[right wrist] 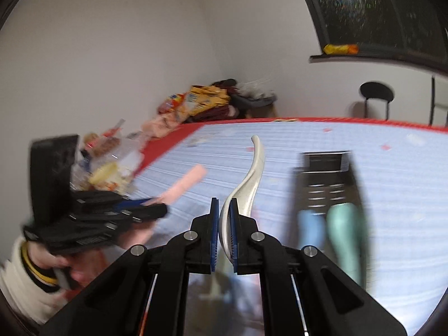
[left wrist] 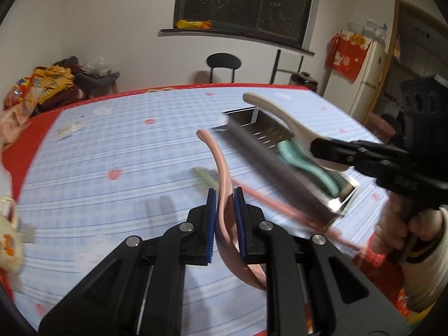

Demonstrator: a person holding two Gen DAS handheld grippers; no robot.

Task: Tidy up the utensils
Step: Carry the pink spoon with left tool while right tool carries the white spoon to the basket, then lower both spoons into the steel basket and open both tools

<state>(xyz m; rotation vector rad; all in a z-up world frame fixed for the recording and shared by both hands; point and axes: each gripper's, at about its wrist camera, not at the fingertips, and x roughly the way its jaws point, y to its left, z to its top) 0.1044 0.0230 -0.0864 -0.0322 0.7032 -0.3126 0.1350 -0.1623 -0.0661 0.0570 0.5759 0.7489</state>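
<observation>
So we're partway through, I'd say. Using the steel utensil tray [left wrist: 282,145] as the anchor and going left to right: well left of it on the desk [left wrist: 92,151] there's a pale green utensil [left wrist: 205,177] lying loose, plus a pink chopstick-looking stick [left wrist: 268,200] running along the tray's near side, too blurry to be sure what it is. Those two are what's left. Next, the left tongs [left wrist: 225,224] are clamped tight on a pink spoon [left wrist: 224,184], held up off the desk just left of the tray, so not in yet. Inside the tray there's a teal spoon [left wrist: 308,162], and the right wrist view shows a blue one [right wrist: 308,226] beside it, so two done. Above the tray, the right tongs [right wrist: 224,232] are pinched on a white spoon [right wrist: 252,173], also not dropped in yet.
</observation>
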